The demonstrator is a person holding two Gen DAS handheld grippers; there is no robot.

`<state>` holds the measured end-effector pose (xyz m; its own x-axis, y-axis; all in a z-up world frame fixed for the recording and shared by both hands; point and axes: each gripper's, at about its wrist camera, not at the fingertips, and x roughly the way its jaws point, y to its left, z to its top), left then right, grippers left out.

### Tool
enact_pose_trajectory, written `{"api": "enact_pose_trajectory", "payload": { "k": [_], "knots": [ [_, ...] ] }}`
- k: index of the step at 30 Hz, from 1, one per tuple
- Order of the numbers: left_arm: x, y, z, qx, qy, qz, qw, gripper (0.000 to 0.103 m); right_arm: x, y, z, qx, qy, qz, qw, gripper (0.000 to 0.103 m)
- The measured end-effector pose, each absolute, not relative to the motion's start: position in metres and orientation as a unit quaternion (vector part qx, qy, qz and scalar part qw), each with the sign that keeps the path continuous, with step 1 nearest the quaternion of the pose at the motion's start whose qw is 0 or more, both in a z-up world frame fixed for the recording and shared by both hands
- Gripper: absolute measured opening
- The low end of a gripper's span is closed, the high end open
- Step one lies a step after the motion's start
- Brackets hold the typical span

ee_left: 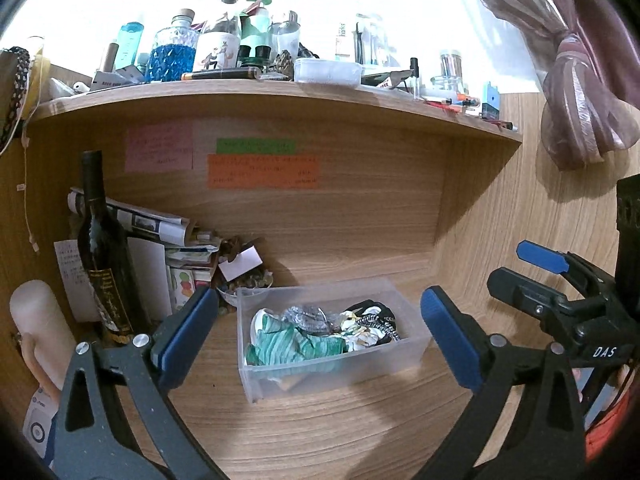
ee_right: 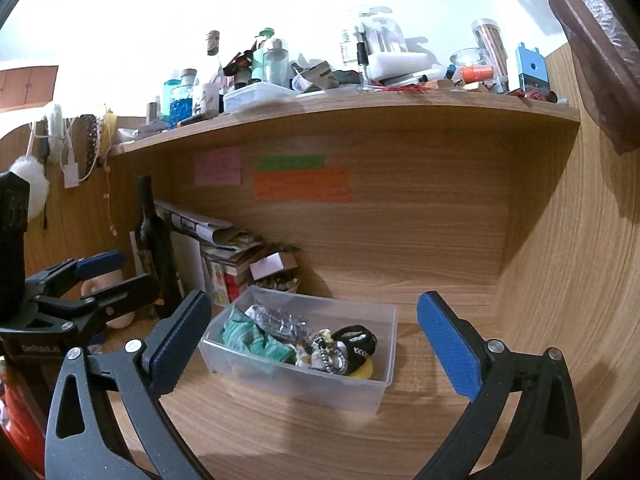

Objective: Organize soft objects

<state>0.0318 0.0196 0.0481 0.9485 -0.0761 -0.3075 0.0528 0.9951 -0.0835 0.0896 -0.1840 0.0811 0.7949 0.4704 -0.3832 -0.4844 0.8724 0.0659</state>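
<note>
A clear plastic box point(ee_left: 412, 344) sits on the wooden desk; it also shows in the right wrist view point(ee_right: 384, 364). It holds soft items: a green striped cloth point(ee_left: 296, 346) point(ee_right: 256, 340), a silvery crumpled piece point(ee_left: 308, 316) point(ee_right: 280, 322), and black, white and yellow fabric items point(ee_left: 372, 322) point(ee_right: 352, 350). My left gripper point(ee_left: 320, 336) is open and empty, in front of the box. My right gripper point(ee_right: 316, 342) is open and empty, also facing the box. The right gripper shows at the right of the left wrist view point(ee_left: 560, 288); the left gripper shows at the left of the right wrist view point(ee_right: 92, 280).
A dark wine bottle point(ee_left: 100, 252), a white candle point(ee_left: 36, 320), stacked papers and boxes point(ee_left: 180, 248) and a bowl of small stones point(ee_left: 244, 284) stand left of the box. A cluttered shelf point(ee_left: 280, 96) hangs above. Sticky notes point(ee_left: 264, 170) are on the back panel. A curtain point(ee_left: 572, 92) hangs right.
</note>
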Motion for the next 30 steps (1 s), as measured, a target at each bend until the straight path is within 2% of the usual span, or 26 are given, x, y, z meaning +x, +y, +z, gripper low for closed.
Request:
{"api": "enact_pose_trajectory", "payload": {
  "k": [30],
  "knots": [
    [0.0283,0.0232,0.0472,-0.035,0.153,-0.034,0.987,0.103,0.0899,-0.1852,0.0804,-0.009,0.203,0.255,0.945,0.103]
  ]
}}
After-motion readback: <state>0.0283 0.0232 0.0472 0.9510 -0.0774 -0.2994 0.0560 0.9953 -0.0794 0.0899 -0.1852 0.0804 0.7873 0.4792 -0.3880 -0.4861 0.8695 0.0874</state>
